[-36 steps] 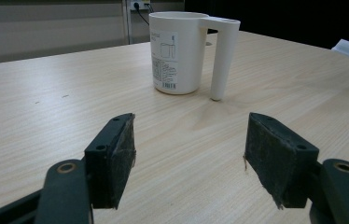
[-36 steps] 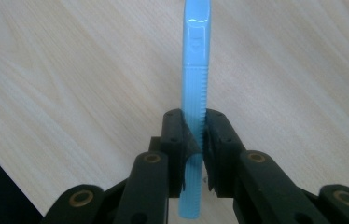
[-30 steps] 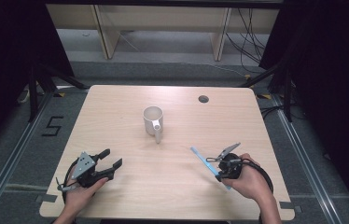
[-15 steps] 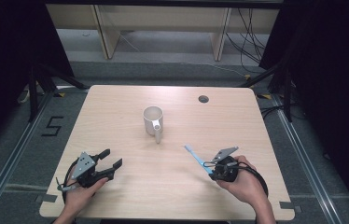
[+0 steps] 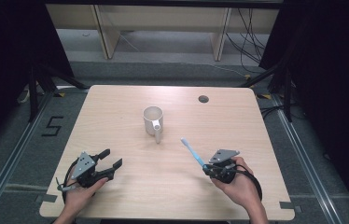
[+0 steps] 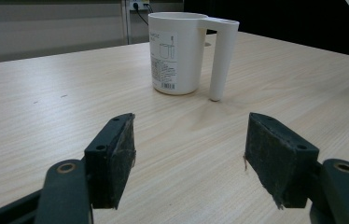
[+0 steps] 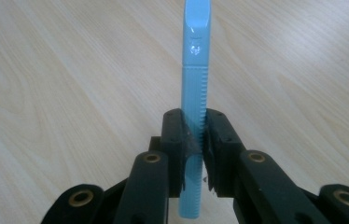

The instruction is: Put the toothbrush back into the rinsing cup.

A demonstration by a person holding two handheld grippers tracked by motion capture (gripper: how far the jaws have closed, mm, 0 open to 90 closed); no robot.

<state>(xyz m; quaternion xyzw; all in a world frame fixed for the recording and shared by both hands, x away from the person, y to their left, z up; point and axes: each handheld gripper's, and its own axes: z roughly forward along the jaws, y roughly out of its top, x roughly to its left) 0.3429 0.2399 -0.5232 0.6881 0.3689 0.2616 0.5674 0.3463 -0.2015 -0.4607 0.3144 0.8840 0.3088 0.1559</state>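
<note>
While clamped between the pads of the right claw (image 7: 193,140), pokes straight out ahead of it: pale blue toothbrush (image 7: 194,88), ribbed handle pinched, butt end sticking out behind the jaws toward the hand. Seen from the high view, slants up and away from the right claw (image 5: 206,164) toward the white mug (image 5: 153,121), tip well short of it; bristle end too small to read there, probably the whitish tip. Lifted clear of the bench (image 5: 116,107), or so it looks from the right claw's own camera. Over at the left claw (image 5: 110,160): jaws wide apart, nothing between the pads (image 6: 116,158), resting low near the bench edge. Straight ahead of that claw, well apart, stands the mug (image 6: 182,51), upright, handle turned to the right of the claw's line, label facing it.
</note>
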